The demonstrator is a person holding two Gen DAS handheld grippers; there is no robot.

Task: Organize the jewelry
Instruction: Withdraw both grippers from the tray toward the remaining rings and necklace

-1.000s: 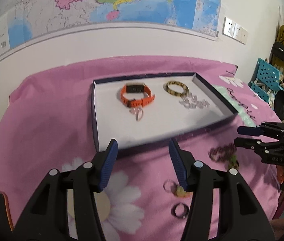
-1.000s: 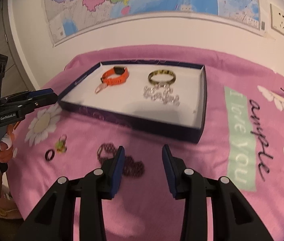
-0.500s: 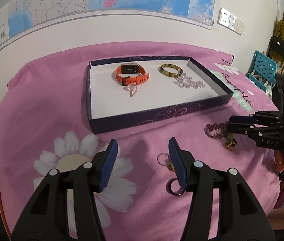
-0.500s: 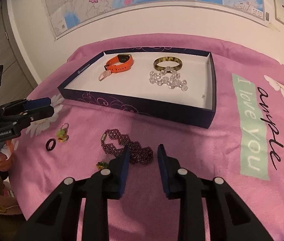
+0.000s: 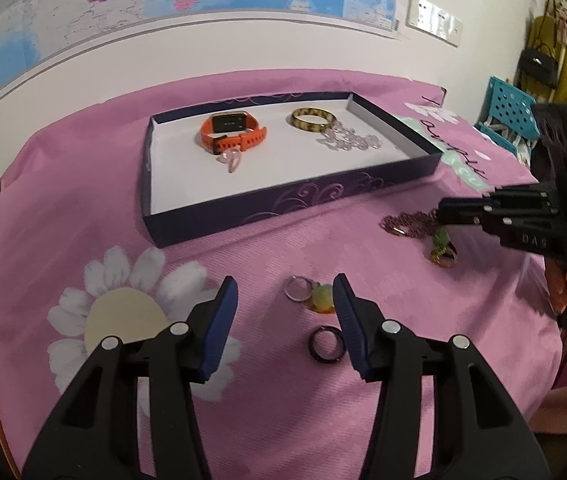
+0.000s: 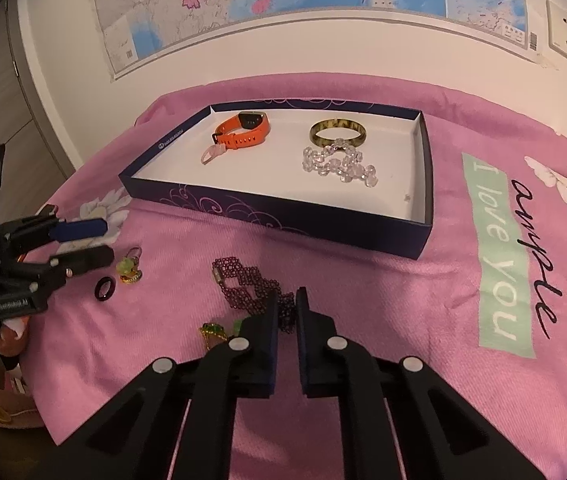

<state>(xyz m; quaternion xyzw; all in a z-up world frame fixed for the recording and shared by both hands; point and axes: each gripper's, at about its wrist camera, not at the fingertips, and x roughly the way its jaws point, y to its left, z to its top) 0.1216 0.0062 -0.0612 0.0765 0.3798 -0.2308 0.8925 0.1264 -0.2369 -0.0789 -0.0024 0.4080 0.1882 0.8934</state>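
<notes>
Since the earlier frame, in the left wrist view, our left gripper (image 5: 285,298) had sunk toward the pink cloth (image 5: 63,200) and its jaws were closing, half apart, gripping nothing. The green-stone ring (image 5: 319,296) lay just ahead, toward its right finger, and the black ring (image 5: 326,345) lay between the fingers. In the right wrist view, our right gripper (image 6: 287,304) had pinched down to a narrow slit on the near end of the purple beaded bracelet (image 6: 249,284), whose long axis ran away leftward toward the navy tray (image 6: 283,216).
</notes>
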